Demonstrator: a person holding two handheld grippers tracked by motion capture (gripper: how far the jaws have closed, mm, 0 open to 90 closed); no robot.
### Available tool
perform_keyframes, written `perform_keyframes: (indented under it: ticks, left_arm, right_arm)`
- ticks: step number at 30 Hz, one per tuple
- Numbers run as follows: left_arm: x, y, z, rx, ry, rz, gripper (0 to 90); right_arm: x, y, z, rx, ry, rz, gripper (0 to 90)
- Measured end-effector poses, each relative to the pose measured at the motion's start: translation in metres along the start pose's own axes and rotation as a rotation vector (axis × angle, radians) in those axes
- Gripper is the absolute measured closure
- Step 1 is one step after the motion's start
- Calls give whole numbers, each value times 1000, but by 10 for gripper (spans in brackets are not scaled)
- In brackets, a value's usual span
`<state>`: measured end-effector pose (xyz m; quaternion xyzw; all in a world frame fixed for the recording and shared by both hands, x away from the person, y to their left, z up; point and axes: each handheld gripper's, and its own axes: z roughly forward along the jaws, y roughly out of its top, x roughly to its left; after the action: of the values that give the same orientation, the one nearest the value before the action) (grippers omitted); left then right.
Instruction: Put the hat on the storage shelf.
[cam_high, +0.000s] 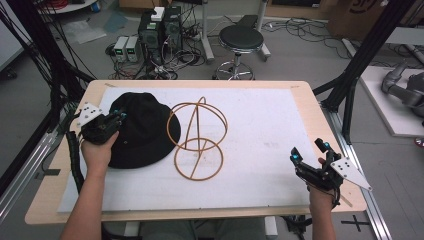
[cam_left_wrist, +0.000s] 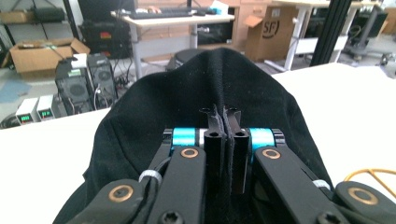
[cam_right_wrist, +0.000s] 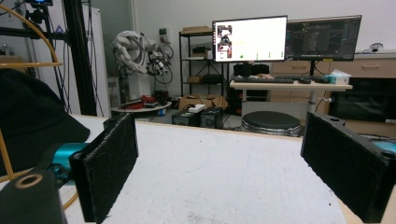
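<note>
Inspector A: Where is the hat, and how does it lie?

Inspector B: On the left part of the desk, on the white sheet that covers it, crown up and brim flat. It is round, so no long axis can be told. Its right edge lies just beside the wire stand.

Inspector A: The left hand-held gripper?

Inspector B: At the hat's left edge, pointing right, toward the crown. In the left gripper view its jaws are clamped on a fold of the black cloth, which rises in a ridge running straight away from the pads.

Inspector A: The right hand-held gripper?

Inspector B: Near the desk's right front corner, well apart from hat and stand. Jaws wide apart, nothing between them.

Inspector A: The stand's posture?

Inspector B: Orange hoops, tipped on its side, its length running front to back.

Inspector A: The room?

Inspector B: Grey floor. A black stool stands beyond the far edge, with computer towers and loose cables beside it. The right gripper view shows two monitors.
</note>
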<state>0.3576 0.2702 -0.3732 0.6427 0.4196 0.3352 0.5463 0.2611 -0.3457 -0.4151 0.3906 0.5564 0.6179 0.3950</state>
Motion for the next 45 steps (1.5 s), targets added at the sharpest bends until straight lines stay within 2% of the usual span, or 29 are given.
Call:
perform_keyframes:
  ticks: [4,11,22,29,30,34,40,45]
  left_arm:
    - [-1,4,-4,-45,6,-14,884]
    - [3,11,-11,-88,12,-55,884]
    - [-2,45,-24,-186,30,-37,884]
    - [-3,67,-29,-255,61,-59,884]
    - [-3,73,-31,-278,71,-62,884]
    - [-4,80,-34,-310,83,-77,884]
    - [-5,92,-39,-353,79,-98,884]
    - [-11,107,-41,-383,75,-83,883]
  right_arm:
    - [0,0,0,0,1,0,108]
    - [0,0,1,-1,1,3,108]
    - [0,0,1,-2,1,-1,108]
    - [-1,0,0,-4,-1,0,108]
    - [-1,0,0,-5,-3,5,108]
    - [-2,0,-1,-6,-3,2,108]
    - [-3,0,-1,-6,-9,9,108]
    - [-3,-1,-1,-4,-9,11,108]
